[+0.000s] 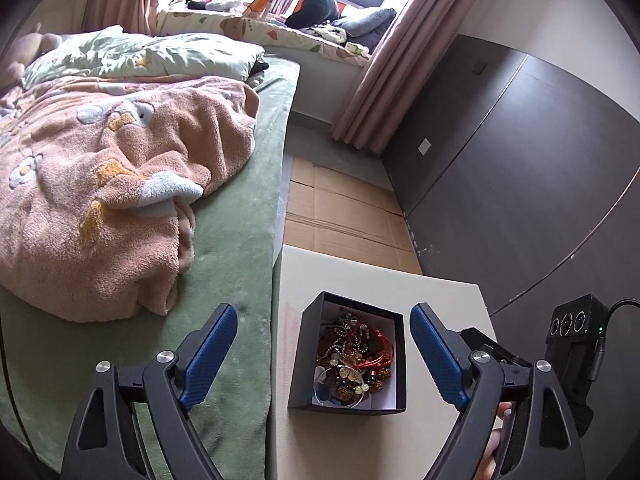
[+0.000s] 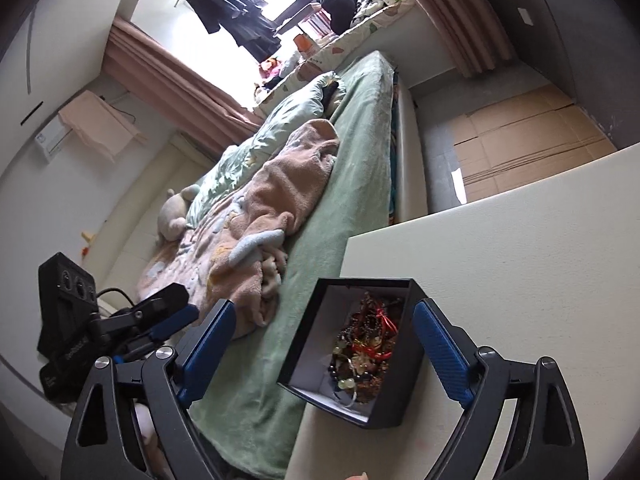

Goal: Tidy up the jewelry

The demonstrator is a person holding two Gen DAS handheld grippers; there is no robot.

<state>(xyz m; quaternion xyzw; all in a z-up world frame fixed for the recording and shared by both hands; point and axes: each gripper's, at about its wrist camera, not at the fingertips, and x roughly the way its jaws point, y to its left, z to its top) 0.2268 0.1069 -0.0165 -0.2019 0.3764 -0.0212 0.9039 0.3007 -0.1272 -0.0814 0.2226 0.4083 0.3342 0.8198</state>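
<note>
At table edge by bed | box (image 1: 347, 360) | tongs (image 1: 324, 344) wide, clear

surface: white table (image 1: 432, 292) | on it: black jewelry box (image 1: 348, 364)

The right tongs (image 2: 324, 344) stand wide apart, blue pads (image 2: 440, 352) bare, pressing on nothing. Between them sits a black box (image 2: 308, 344) with a white lining, open at the top, at the counter (image 2: 520, 240) corner nearest the bed (image 2: 360, 168). A tangle of jewelry (image 2: 366, 350) fills it: beads, chains, red cord. The near pad lies just beside the box's right wall; whether they touch cannot be told. The other pad hangs over the bed's green sheet. A pink blanket (image 2: 280, 208) lies rumpled there. The left tongs (image 2: 160, 320) show at the lower left.
</note>
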